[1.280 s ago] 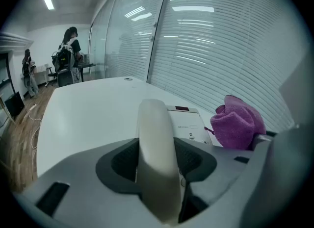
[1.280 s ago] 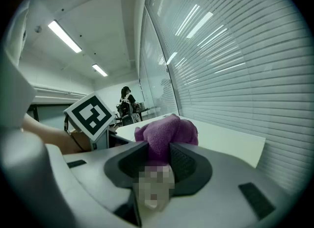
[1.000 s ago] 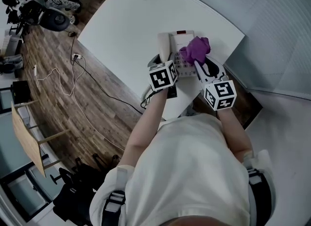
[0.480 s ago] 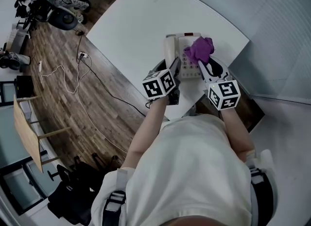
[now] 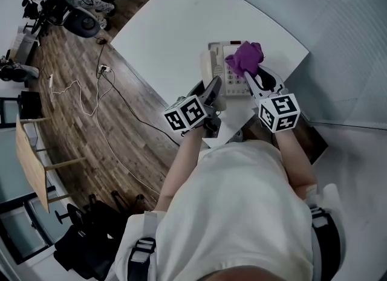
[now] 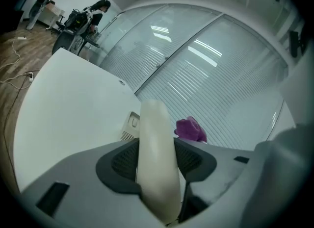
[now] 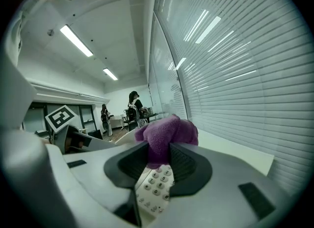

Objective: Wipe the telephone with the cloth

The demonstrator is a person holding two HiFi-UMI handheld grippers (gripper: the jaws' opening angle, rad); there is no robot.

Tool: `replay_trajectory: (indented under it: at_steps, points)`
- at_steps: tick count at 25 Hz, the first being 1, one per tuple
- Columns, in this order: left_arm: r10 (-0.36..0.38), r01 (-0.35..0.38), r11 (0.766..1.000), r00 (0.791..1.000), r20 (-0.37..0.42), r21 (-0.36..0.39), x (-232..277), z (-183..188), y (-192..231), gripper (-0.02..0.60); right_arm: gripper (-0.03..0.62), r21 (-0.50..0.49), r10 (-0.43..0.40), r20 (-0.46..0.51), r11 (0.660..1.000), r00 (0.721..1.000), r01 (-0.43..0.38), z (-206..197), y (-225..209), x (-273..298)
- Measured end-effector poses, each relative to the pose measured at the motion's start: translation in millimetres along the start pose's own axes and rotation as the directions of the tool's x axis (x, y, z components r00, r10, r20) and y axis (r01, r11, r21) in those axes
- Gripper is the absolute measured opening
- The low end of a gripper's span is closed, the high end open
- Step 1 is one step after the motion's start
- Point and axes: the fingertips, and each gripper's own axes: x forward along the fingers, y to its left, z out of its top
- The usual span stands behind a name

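A cream telephone (image 5: 233, 71) sits near the far right corner of the white table (image 5: 175, 32). My left gripper (image 5: 213, 86) is shut on its cream handset (image 5: 209, 68), which hangs lifted at the phone's left side. In the left gripper view the handset (image 6: 156, 163) fills the gap between the jaws, above the phone base (image 6: 130, 124). My right gripper (image 5: 248, 73) is shut on a bunched purple cloth (image 5: 245, 57) held over the keypad. In the right gripper view the cloth (image 7: 166, 135) is pinched between the jaws just above the number keys (image 7: 156, 185).
The table's near edge (image 5: 181, 113) runs under my left hand, with wooden floor and loose cables (image 5: 91, 92) beyond. Window blinds (image 7: 235, 75) stand close behind the phone. Office chairs (image 5: 66, 8) and people (image 7: 133, 105) are far off.
My left gripper has risen and pulled back toward me while rolling, bringing the handset up off the phone. My right gripper with the cloth has lifted slightly over the keypad.
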Motion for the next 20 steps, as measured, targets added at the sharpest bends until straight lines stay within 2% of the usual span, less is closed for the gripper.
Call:
replay_trajectory:
  at_steps: [4,8,14,20]
  points:
    - [-0.087,0.088,0.996,0.996,0.034,-0.028,-22.3,3.2,-19.7,0.224,0.132,-0.004,0.031,0.012,1.000,0.999,-0.031,17.1,15.2,-9.4]
    - [-0.173,0.176,0.982,0.983,0.063,-0.060,-36.0,0.2,-30.4,0.224,0.132,0.007,0.053,0.028,0.999,0.998,-0.053,21.6,23.2,-11.8]
    - [-0.299,0.316,0.940,0.944,0.136,-0.127,-49.1,5.8,-40.7,0.224,0.132,0.006,0.061,0.048,0.998,0.997,-0.061,32.1,24.9,-8.6]
    - [-0.379,0.402,0.903,0.911,0.164,-0.148,-54.0,1.5,-45.3,0.224,0.132,-0.001,0.087,0.061,0.996,0.994,-0.087,37.8,26.0,-2.7]
